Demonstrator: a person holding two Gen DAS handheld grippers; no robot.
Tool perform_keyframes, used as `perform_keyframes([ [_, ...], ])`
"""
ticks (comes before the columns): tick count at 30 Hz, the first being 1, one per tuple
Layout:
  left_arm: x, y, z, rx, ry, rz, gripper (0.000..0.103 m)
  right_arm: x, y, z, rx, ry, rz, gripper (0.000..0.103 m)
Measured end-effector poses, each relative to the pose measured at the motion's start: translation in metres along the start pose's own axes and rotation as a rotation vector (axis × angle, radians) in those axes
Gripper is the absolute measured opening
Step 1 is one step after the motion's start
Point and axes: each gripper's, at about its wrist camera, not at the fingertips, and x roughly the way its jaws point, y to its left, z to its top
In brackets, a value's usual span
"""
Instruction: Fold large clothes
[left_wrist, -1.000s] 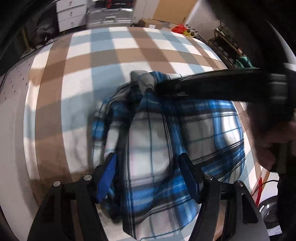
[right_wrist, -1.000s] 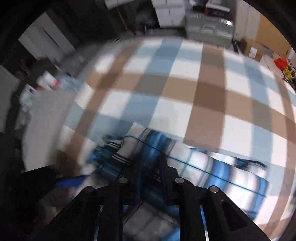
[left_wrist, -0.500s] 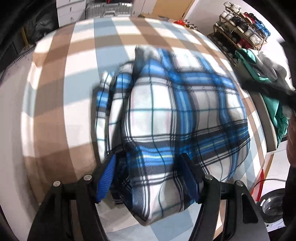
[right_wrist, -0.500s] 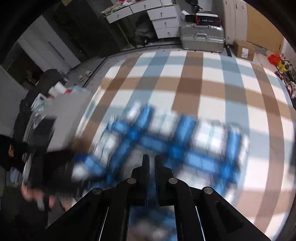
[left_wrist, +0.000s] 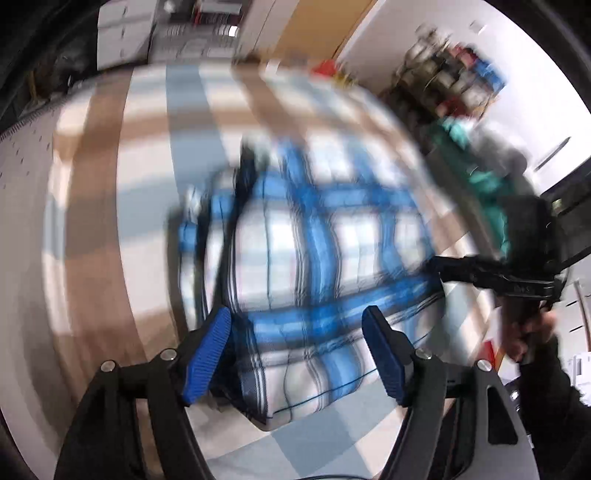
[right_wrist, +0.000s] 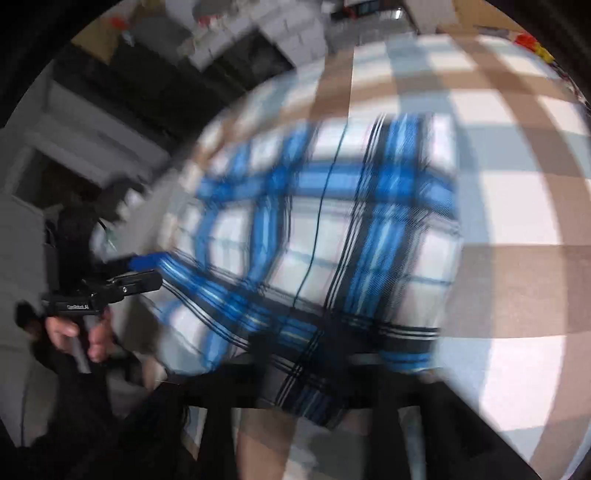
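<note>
The shirt (left_wrist: 325, 266), a blue-and-white plaid, is being seen lying folded in a compact stack on the checked cloth (left_wrist: 96, 221) covering the worktop, close in front of both cameras. Both views are being smeared by motion, so fine detail is being lost.

The left gripper (left_wrist: 299, 354) is being held with its jaws released, spread wide, the near edge of the stack lying between the blue pads (left_wrist: 207, 354) without being pinched. The right gripper (left_wrist: 454, 267) is being seen at 3 o'clock in the left view, just beside the right edge of the stack. Whether its jaws are clenched or released cannot be told: in its own view the fingers are being hidden under a flap of cloth at 6 o'clock.

The fabric is being judged soft, light and limp, a woven flannel-like weave that is sagging and bulging rather than holding a line. Layers are likely to be slipping over one another, so hold is best being taken at a folded edge or corner, through all layers at once, with both sides being lifted together.

On the left gripper's body, at 9 o'clock in the right view, white lettering is being shown, but it is too blurred to be read with confidence. No label is being seen on the shirt.
</note>
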Motion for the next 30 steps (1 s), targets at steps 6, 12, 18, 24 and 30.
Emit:
perform_keyframes([
  [6, 0.005, 0.050, 0.018, -0.201, 0.086, 0.013, 0.102, -0.033, -0.030, 0.000, 0.079, -0.112, 0.009, 0.101],
  [12, 0.035, 0.078, 0.008, -0.321, 0.207, -0.119, 0.102, -0.009, -0.070, -0.008, 0.188, -0.035, 0.094, 0.101],
  [18, 0.049, 0.074, 0.010, -0.291, 0.273, -0.149, 0.102, 0.006, -0.073, 0.002, 0.191, -0.015, 0.084, 0.101],
  [24, 0.055, 0.079, 0.019, -0.316, 0.290, -0.205, 0.102, 0.031, -0.053, 0.019, 0.142, 0.040, 0.072, 0.103],
  [30, 0.064, 0.067, 0.027, -0.226, 0.298, -0.267, 0.101, 0.042, -0.041, 0.020, 0.102, 0.049, 0.095, 0.101],
])
